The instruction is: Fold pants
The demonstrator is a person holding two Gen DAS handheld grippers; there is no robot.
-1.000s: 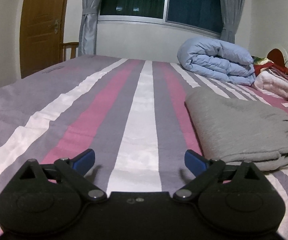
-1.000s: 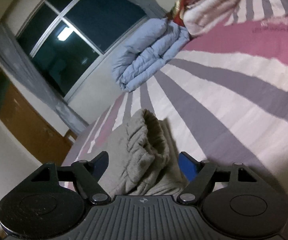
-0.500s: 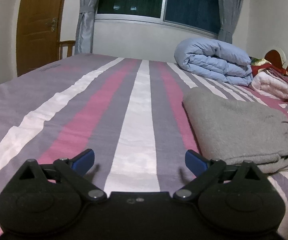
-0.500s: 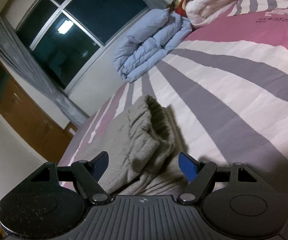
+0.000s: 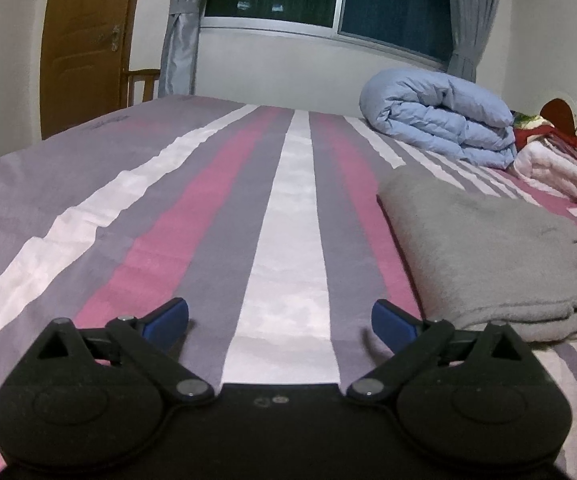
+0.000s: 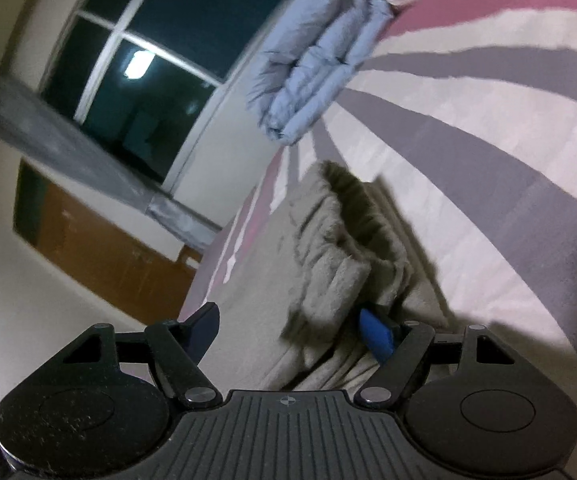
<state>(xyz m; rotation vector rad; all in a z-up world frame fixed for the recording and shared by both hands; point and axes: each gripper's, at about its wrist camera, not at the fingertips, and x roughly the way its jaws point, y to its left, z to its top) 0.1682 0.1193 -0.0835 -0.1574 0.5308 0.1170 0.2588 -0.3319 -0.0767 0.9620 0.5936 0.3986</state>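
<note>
The folded grey pants [image 5: 484,248] lie on the striped bed [image 5: 192,216], long axis along the stripes toward the window, right of the wide-open left hand-held gripper [image 5: 280,316]; the right hand-held gripper [image 6: 292,326] gapes around their bunched edge

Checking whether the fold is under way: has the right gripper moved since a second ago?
Yes. The right gripper has rolled and pushed forward into the grey pants; the window has tilted and its blue finger is now against the bunched fabric.

pants [image 5: 488,252] on bed [image 5: 288,240], duvet [image 5: 436,116] behind.
</note>
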